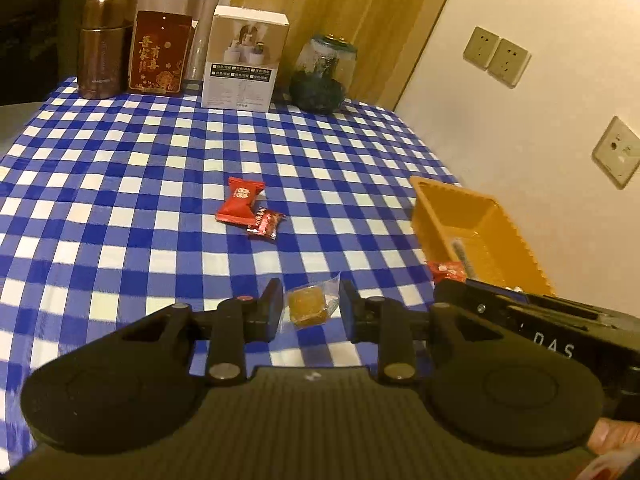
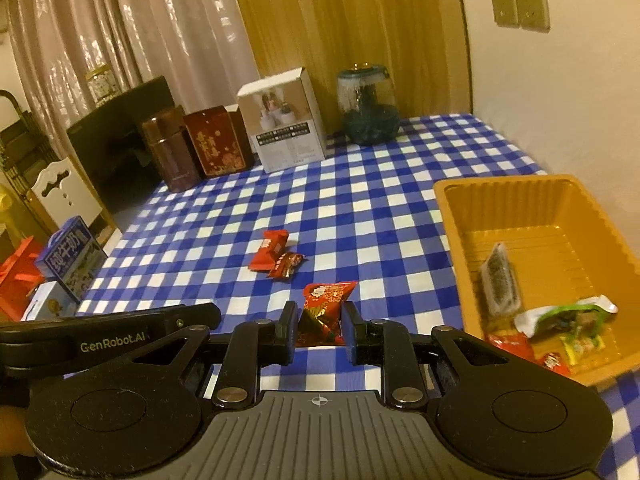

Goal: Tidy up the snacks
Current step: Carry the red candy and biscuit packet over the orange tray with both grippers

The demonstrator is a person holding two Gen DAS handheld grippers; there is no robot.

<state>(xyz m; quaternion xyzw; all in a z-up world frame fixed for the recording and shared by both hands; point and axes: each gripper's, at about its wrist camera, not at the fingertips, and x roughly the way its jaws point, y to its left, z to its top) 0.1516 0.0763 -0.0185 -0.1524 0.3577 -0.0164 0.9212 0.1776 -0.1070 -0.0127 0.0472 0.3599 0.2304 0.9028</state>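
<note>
Left wrist view: left gripper [image 1: 309, 306] clenched on a small amber candy in clear wrapper [image 1: 307, 305], held above the blue-and-white checked tablecloth [image 1: 120, 184].
Right wrist view: right gripper [image 2: 320, 326] clamped on a red patterned snack packet [image 2: 325, 312], which stands up between the pads.
Loose snacks: a red candy packet [image 2: 269, 255] and a smaller dark red wrapped candy [image 2: 286, 266] lie touching each other near the middle of the cloth, apart from both grippers.
Orange tray [image 2: 448, 216]: sits on the cloth at the right, near the wall; inside are a clear packet with dark contents [image 2: 498, 280], a green and white torn wrapper [image 2: 568, 316], a yellow-green candy [image 2: 582, 346] and red wrappers [image 2: 510, 346].
Far edge of the table: a brown tin [image 1: 105, 48], a dark red box with gold characters [image 1: 160, 54], a white carton [image 1: 244, 60] and a glass jar with dark contents [image 1: 322, 74] stand in a row.
Wall: sockets [image 1: 496, 56] on the right.
</note>
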